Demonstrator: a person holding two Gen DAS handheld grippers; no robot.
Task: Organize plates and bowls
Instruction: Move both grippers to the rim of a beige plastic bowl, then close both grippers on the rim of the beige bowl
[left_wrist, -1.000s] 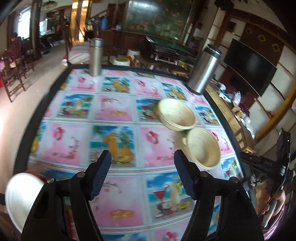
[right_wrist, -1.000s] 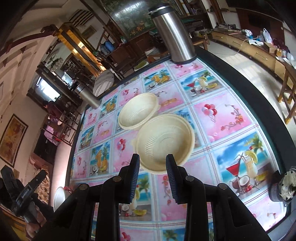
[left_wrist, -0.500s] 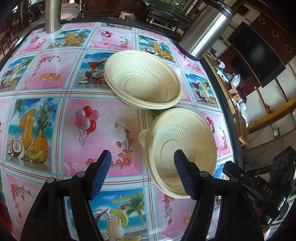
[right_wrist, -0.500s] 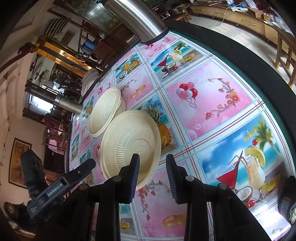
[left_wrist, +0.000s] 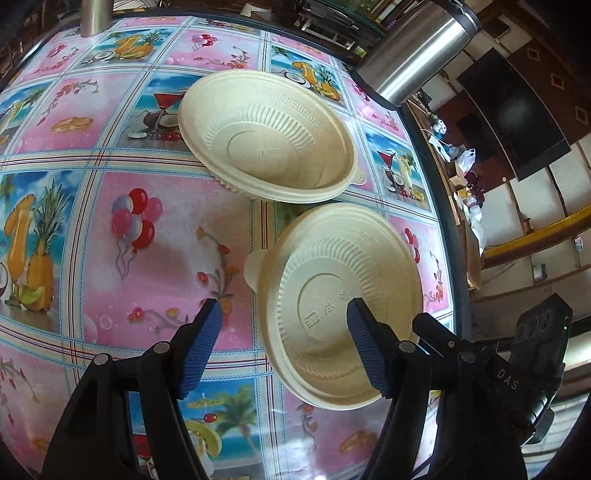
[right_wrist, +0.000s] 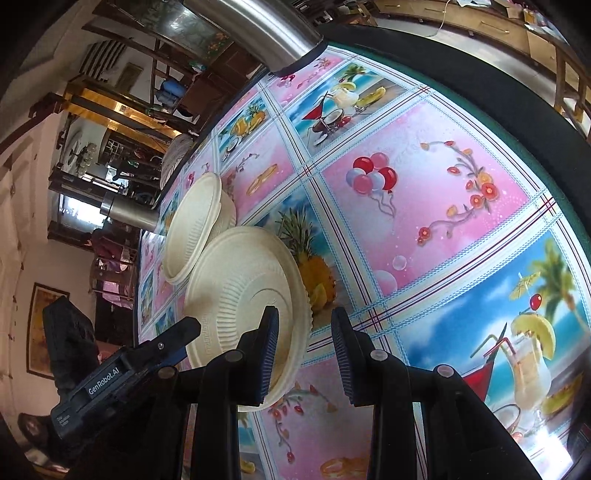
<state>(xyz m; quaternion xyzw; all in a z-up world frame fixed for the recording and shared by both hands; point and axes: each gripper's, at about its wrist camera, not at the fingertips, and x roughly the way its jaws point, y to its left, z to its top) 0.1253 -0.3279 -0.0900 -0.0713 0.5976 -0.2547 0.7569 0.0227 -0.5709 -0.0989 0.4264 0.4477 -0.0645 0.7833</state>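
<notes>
Matt ribbed bowls (left_wrist: 347, 295), glossy tablecloth (left_wrist: 162, 229)

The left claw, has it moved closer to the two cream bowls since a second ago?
Yes. The left claw has come forward and down toward the nearer bowl, judged against the tablecloth squares; one finger now overlaps that bowl.

room: dark wood furniture (left_wrist: 332, 22) | wall: black TV (left_wrist: 513, 110) | window (right_wrist: 77, 214): bright
</notes>
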